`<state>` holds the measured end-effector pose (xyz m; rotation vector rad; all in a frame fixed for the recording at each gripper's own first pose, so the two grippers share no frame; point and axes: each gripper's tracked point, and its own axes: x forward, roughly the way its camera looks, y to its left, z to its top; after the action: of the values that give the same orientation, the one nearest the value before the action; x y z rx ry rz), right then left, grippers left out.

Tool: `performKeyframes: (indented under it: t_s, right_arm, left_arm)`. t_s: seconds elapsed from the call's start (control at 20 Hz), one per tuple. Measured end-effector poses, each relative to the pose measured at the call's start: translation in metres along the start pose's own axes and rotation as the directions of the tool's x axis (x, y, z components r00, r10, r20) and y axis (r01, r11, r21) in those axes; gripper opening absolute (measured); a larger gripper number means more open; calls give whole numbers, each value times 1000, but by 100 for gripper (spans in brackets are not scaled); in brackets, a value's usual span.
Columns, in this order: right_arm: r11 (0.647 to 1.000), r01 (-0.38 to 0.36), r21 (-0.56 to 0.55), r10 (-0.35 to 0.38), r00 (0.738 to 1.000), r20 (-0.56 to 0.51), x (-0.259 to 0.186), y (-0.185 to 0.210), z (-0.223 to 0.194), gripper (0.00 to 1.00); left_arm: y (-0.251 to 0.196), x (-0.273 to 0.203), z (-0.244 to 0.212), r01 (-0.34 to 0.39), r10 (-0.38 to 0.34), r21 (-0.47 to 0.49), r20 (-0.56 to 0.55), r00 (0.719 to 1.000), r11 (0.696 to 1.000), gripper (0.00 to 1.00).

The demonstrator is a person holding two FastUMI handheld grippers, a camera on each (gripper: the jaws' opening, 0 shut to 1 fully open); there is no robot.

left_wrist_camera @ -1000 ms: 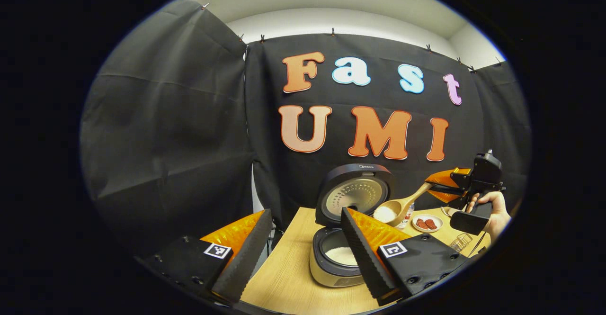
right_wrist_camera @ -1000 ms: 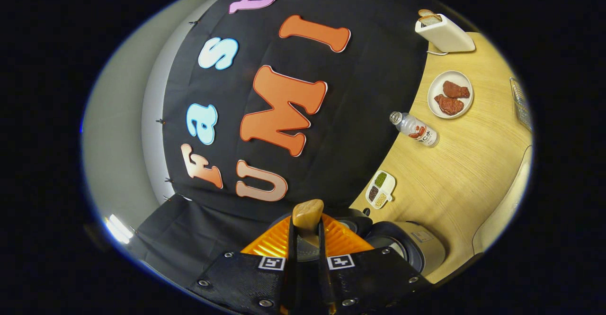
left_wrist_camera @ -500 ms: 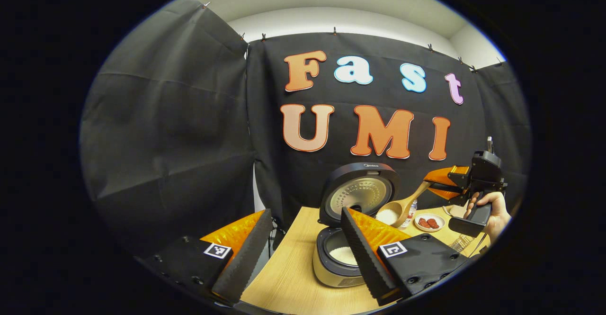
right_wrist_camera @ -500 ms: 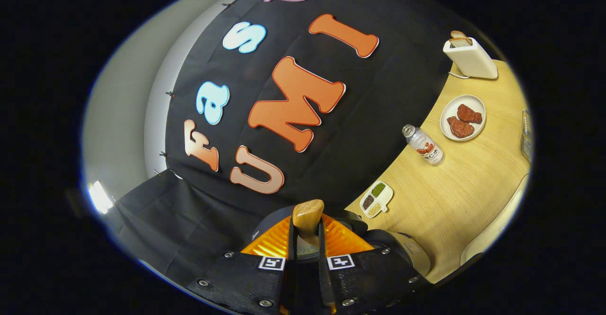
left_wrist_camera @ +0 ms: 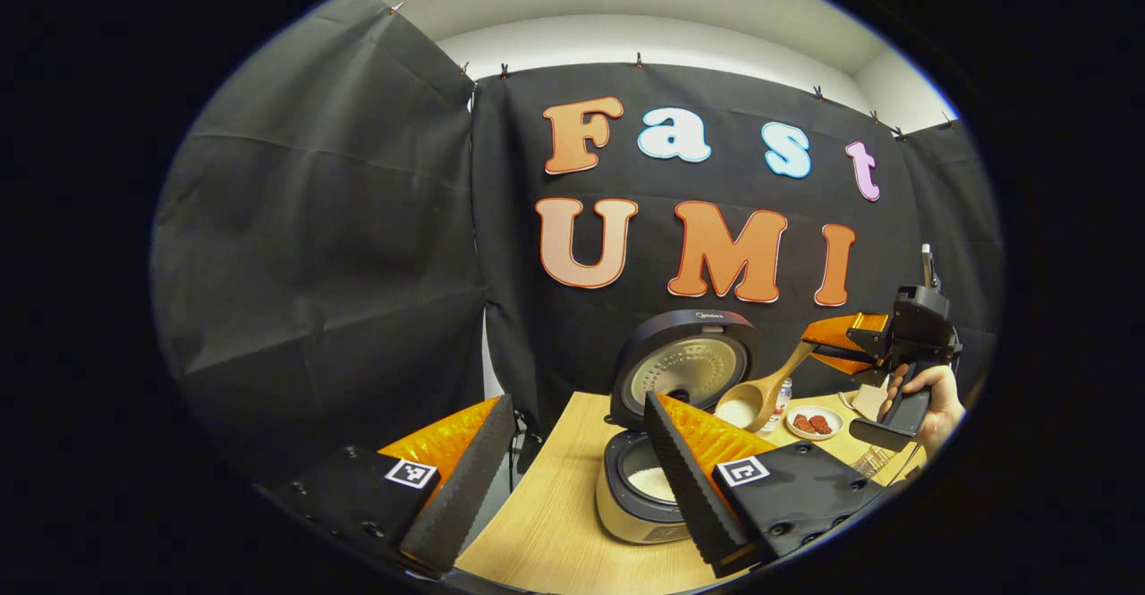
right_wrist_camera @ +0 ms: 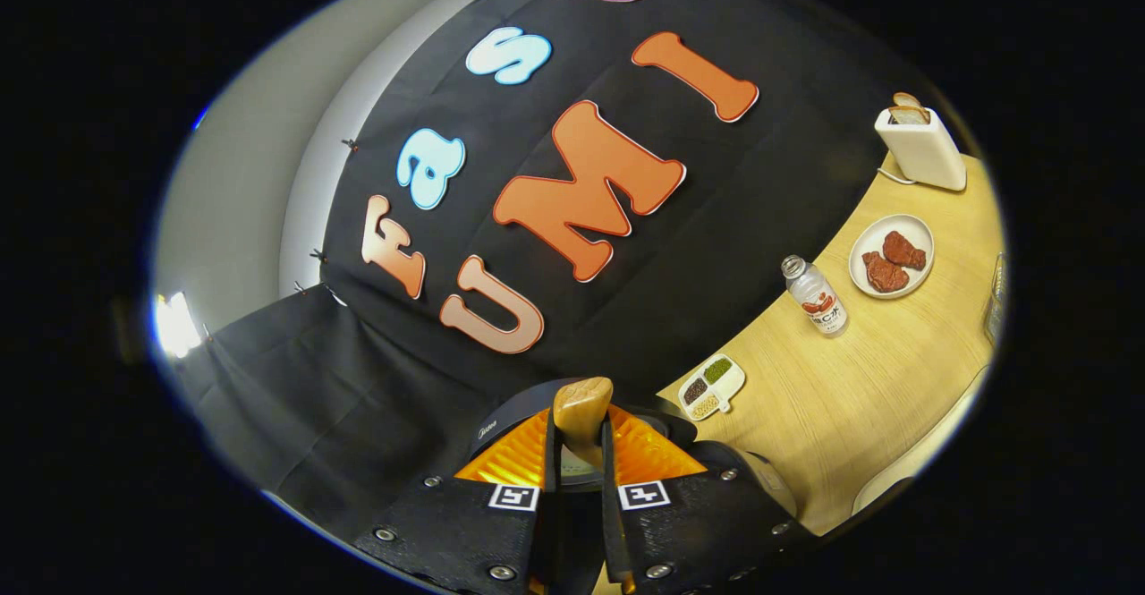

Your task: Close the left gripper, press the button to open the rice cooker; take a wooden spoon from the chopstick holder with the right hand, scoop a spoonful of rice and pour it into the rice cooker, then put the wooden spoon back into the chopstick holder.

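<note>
Now the right gripper (right_wrist_camera: 578,452) has its fingers pressed together on the handle of the pale wooden spoon (left_wrist_camera: 759,391), whose handle end stands just beyond the fingertips in the right gripper view. From the left gripper view, the spoon's long axis slopes down and away from those fingers, the bowl, heaped with white rice (left_wrist_camera: 739,412), at the low far end. That bowl hangs beside the raised round lid, not yet over the open pot of the black-and-beige rice cooker (left_wrist_camera: 646,483), which lies lower and farther out along the handle's line. The left gripper (left_wrist_camera: 572,479) is spread wide and holds nothing; the cooker sits just ahead of it, partly behind its right finger. Judging by this, the right hand carries the move: push the bowl on along the spoon's axis, over the pot, then roll it to pour. The chopstick holder cannot be picked out with confidence.
</note>
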<state>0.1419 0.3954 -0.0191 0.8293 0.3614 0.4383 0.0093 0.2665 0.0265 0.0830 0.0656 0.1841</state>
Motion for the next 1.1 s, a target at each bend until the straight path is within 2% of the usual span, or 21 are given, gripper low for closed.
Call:
performKeyframes:
  t_s: [0.25,0.3,0.65,0.75,1.1]
  right_arm:
    - [999,-4,-34,4,1000,0,-1,4,-1,18]
    - [999,-5,-42,5,1000,-2,-1,5,-1,18]
    - [996,-11,-86,12,1000,5,-5,10,0,18]
    - [995,-14,-96,14,1000,3,-3,12,-1,18]
    - [988,-19,-153,18,1000,-5,-4,14,-7,18]
  left_arm:
    - [-2,0,0,5,-5,1,2,1000,1000,95]
    - [-3,0,1,6,-6,1,3,1000,1000,98]
    - [-4,-2,0,12,-12,1,4,1000,1000,95]
    - [-3,-2,0,9,-9,2,5,1000,1000,100]
    - [0,-3,-3,-1,1,3,0,1000,1000,100]
